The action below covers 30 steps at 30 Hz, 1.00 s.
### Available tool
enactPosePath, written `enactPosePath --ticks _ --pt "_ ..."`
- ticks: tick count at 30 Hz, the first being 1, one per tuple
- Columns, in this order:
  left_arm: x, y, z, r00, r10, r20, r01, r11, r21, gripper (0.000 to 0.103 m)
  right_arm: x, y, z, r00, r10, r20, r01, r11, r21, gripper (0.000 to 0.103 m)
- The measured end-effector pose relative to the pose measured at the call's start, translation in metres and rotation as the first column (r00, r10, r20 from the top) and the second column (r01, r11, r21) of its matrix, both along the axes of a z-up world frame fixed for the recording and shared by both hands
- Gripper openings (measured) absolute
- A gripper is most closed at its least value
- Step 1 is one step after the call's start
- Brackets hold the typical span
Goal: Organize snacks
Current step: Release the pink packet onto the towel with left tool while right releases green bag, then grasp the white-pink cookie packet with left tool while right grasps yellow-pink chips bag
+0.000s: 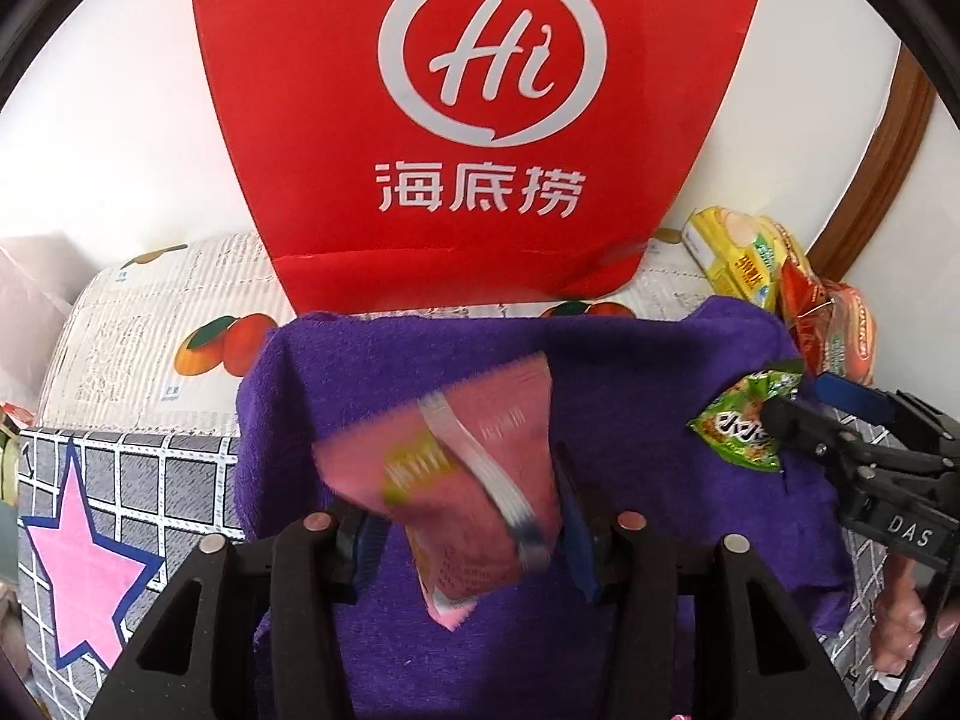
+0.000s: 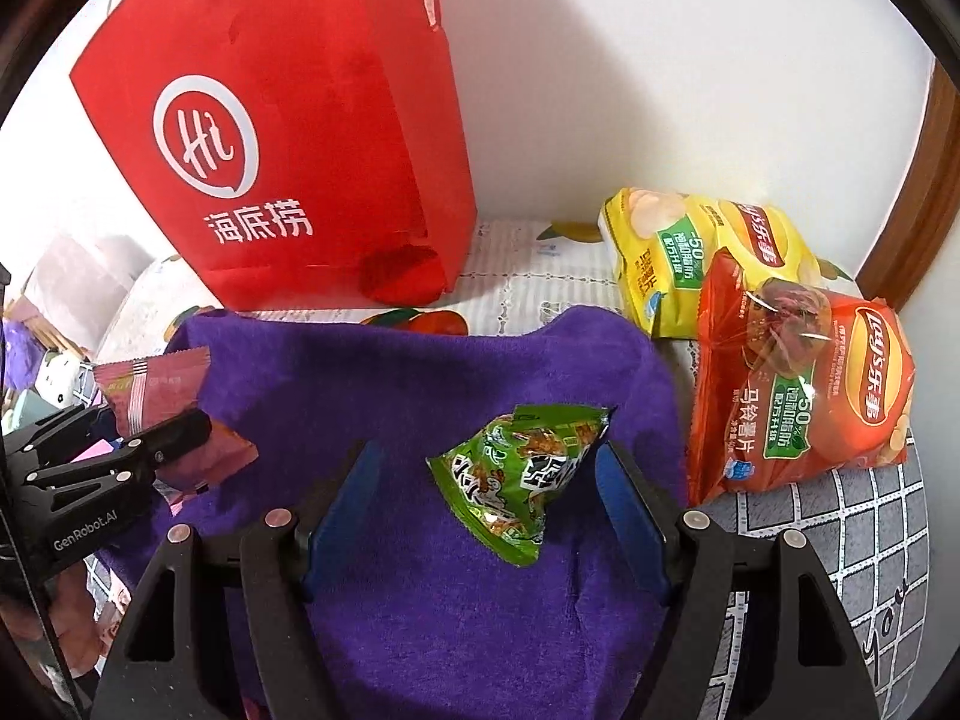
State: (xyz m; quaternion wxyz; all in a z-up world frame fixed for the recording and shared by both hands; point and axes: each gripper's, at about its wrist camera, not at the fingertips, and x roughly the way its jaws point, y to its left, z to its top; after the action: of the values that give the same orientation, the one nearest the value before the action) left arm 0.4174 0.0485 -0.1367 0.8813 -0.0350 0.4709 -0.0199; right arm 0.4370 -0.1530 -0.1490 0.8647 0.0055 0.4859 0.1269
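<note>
My left gripper (image 1: 462, 516) has a pink snack packet (image 1: 462, 480) between its fingers, above the purple towel (image 1: 630, 372); the packet is motion-blurred. It also shows in the right wrist view (image 2: 156, 390). My right gripper (image 2: 486, 498) has a green snack packet (image 2: 516, 474) between its blue pads, which stand wide apart; the packet touches the right pad only. It also shows in the left wrist view (image 1: 744, 420). A red paper bag (image 1: 480, 120) stands upright behind the towel against the wall.
A yellow chip bag (image 2: 690, 252) and an orange chip bag (image 2: 804, 396) lie at the right by the wall and a wooden frame (image 2: 924, 192). A fruit-print cloth (image 1: 156, 324) and a grid cloth with a pink star (image 1: 84, 546) cover the surface.
</note>
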Motion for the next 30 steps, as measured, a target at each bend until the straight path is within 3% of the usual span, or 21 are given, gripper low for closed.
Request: enactPosePath --ticks 3,13,22,25,30 --pt "-0.002 -0.001 0.005 1.0 -0.005 0.018 0.005 1.0 -0.003 0.058 0.0 0.002 0.002 1.0 0.005 0.001 -0.005 1.0 0.004 0.074" --pt "-0.006 0.008 0.017 0.999 0.01 0.049 -0.009 0.999 -0.033 0.058 -0.002 0.003 0.005 1.0 -0.01 0.006 0.01 1.0 0.004 0.074" --pt "-0.011 0.006 0.028 0.997 0.011 0.072 -0.011 1.0 -0.002 0.06 -0.01 0.01 0.02 1.0 0.003 0.028 -0.004 1.0 0.009 0.074" --pt "-0.013 0.006 0.033 0.997 0.014 0.078 -0.013 1.0 -0.004 0.062 -0.018 0.015 0.029 0.999 -0.003 0.053 0.004 1.0 -0.026 0.074" --pt "-0.018 0.0 0.041 0.996 0.012 0.088 -0.012 1.0 0.004 0.067 -0.041 0.01 0.037 0.998 -0.022 0.064 0.022 1.0 0.007 0.074"
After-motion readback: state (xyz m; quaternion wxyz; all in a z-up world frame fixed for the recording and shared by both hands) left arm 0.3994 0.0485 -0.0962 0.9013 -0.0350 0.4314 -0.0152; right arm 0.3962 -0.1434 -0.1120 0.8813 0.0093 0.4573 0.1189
